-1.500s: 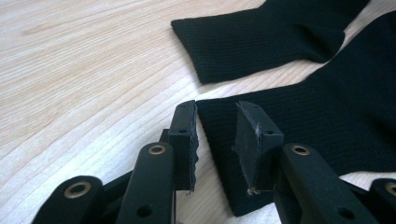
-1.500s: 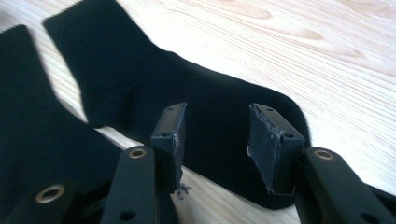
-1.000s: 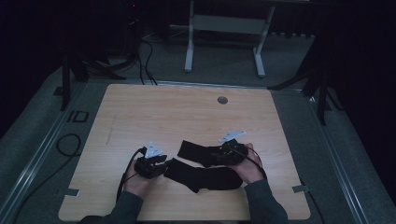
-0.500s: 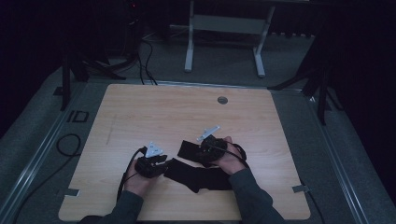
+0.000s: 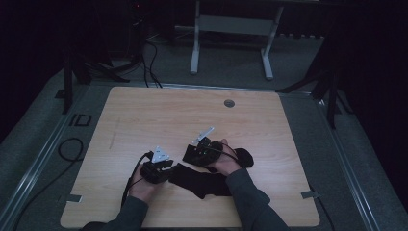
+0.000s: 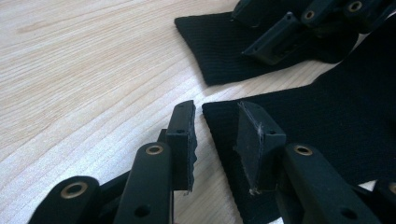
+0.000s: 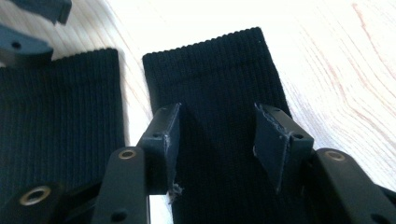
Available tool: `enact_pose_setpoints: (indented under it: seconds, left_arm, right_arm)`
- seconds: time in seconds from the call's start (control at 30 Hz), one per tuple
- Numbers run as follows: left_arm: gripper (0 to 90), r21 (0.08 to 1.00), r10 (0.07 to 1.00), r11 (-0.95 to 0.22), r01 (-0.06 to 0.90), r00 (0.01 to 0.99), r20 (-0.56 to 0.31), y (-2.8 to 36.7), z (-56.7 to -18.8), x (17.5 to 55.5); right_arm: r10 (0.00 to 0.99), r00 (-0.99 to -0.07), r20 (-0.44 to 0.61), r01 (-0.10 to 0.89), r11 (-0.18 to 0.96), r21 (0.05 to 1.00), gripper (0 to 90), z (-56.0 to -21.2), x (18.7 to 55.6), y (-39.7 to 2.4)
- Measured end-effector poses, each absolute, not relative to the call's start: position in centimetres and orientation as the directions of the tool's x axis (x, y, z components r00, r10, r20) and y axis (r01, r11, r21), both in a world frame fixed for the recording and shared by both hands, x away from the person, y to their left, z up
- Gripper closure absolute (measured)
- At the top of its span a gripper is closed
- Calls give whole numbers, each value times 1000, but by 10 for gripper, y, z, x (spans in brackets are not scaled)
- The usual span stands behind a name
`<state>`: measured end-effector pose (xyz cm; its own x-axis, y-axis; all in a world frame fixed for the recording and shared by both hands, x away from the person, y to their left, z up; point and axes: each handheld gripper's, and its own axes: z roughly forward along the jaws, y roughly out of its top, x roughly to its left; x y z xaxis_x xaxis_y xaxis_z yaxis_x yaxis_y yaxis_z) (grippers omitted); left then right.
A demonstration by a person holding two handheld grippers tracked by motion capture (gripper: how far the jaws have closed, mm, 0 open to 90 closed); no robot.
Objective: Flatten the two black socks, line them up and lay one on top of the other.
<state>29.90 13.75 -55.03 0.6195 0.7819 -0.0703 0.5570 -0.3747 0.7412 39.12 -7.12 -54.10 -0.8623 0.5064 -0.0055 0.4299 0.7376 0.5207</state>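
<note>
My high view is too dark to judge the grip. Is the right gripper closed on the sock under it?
Observer: No. The right gripper has its jaws apart, and they have just been opening. The ribbed cuff of the far sock lies between the pads, unpinched.
Operator: And the left gripper?
Observer: The left gripper is open too, with one jaw over bare table and the other over the cuff corner of the near sock.
Operator: Do the two cuffs overlap?
Observer: No, a strip of wood shows between them.
</note>
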Motion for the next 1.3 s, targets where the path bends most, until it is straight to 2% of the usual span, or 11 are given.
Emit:
enact_pose_setpoints:
  seconds: [0.23,0.27,0.4,0.43,0.5,0.7,1.0,1.3]
  left_arm:
    - [673,741,781,-377,556,621,-69,137,-550,299]
    - [673,742,780,-376,555,621,-70,137,-550,298]
    - [671,739,783,-374,561,618,-72,138,-550,299]
    - [671,739,784,-373,561,617,-72,138,-550,299]
    - [671,740,783,-374,560,618,-71,138,-549,298]
    - [670,737,784,-376,561,617,-69,139,-548,296]
    - [684,722,793,-388,572,607,-54,145,-547,288]
    - [836,685,794,-424,593,608,-35,146,-551,281]
  right_arm:
    - [516,-856,-16,433,734,524,558,-542,389,-71]
    - [519,-855,-15,435,732,524,621,-541,389,-71]
    - [522,-853,-17,436,730,526,715,-541,389,-71]
    - [525,-851,-24,436,731,525,787,-541,389,-72]
    - [526,-850,-29,435,732,524,815,-540,389,-72]
    - [534,-844,-38,440,732,520,832,-538,387,-71]
    - [514,-855,-64,388,718,578,831,-512,372,-78]
    - [502,-860,-88,351,709,612,831,-490,357,-85]
